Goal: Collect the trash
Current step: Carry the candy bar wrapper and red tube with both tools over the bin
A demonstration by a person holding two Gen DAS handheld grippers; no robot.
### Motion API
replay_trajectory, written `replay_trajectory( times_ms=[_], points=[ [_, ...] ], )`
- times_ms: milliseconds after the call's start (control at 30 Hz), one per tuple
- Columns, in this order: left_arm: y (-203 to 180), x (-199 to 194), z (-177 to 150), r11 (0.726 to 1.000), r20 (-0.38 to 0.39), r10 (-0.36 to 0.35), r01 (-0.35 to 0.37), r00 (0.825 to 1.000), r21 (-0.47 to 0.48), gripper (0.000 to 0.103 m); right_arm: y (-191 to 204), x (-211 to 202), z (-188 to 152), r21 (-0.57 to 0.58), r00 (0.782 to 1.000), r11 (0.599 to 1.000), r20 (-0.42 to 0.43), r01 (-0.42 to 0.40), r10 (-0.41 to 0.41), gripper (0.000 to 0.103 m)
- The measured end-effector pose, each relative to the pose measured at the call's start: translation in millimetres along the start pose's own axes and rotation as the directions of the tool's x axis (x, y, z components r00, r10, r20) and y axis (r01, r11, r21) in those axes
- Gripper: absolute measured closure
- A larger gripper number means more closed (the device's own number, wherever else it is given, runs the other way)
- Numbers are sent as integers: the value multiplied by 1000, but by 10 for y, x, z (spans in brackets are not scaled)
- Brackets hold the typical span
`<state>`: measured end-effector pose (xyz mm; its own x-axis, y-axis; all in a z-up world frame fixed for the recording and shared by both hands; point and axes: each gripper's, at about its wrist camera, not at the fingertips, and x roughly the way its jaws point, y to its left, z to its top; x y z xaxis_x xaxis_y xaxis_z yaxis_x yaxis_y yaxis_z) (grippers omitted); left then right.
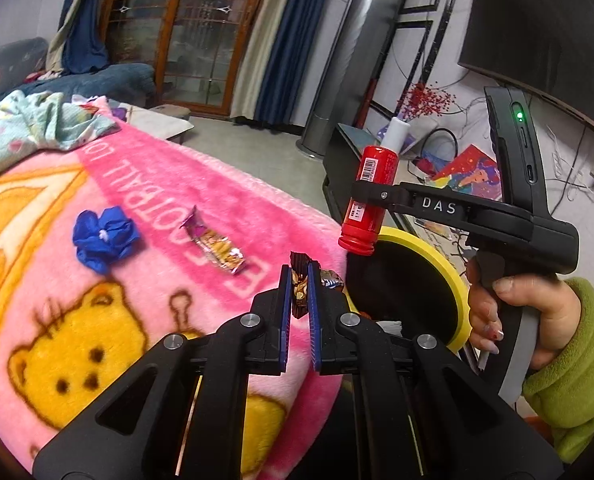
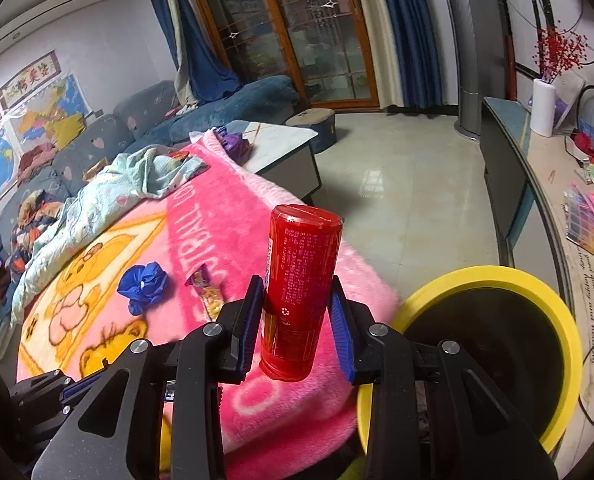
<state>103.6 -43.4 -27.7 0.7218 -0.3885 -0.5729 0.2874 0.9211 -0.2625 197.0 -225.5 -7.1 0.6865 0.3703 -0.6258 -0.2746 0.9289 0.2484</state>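
**Two pieces in hand, two left on the blanket**

The left gripper [image 1: 300, 280] is clenched on a dark brown wrapper [image 1: 298, 286], its blue fingers [image 1: 285, 292] pinching the foil at the near right edge of the pink blanket [image 1: 201, 184]. The right gripper [image 2: 297, 312] is grasping a red bottle [image 2: 297, 280], which stands roughly upright between its fingers [image 2: 253, 312]; seen from the left wrist, the bottle hangs just above the far rim of the bin [image 1: 459, 280], cap end downward.

The yellow-rimmed bin [image 2: 573, 344] stands on the floor just to the right of the blanket, close under both grippers. Its inside is dark, so I cannot tell what it already holds, beyond something pale near its near rim in the left wrist view.

Judging by how things lie, the job is about half done: both held pieces are lifted off the blanket but neither has been dropped in yet. Left on the blanket are a crumpled blue wad [image 1: 105, 238] towards the left and a pink-and-orange snack wrapper [image 1: 217, 246] just beside it, nearer the middle. Farther back, a pale printed cloth [image 1: 37, 128] lies bunched at the far left; it looks like laundry, not rubbish, though that is a guess. After releasing over the bin, both grippers need to reach back to the left for the remaining two pieces.
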Motion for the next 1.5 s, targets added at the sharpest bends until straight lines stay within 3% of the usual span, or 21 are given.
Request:
replay_trajectory(
  times_ms=[733,1500],
  points=[
    [-552,157,53,991,-7,-61,61,998,122,99,-634,-443,-121,78,993,992,62,99,-104,72],
    [-1194,530,-52,951,-68,-143,156,987,266,99,-1394,-669,-238,218,980,963,79,161,-182,72]
  ],
)
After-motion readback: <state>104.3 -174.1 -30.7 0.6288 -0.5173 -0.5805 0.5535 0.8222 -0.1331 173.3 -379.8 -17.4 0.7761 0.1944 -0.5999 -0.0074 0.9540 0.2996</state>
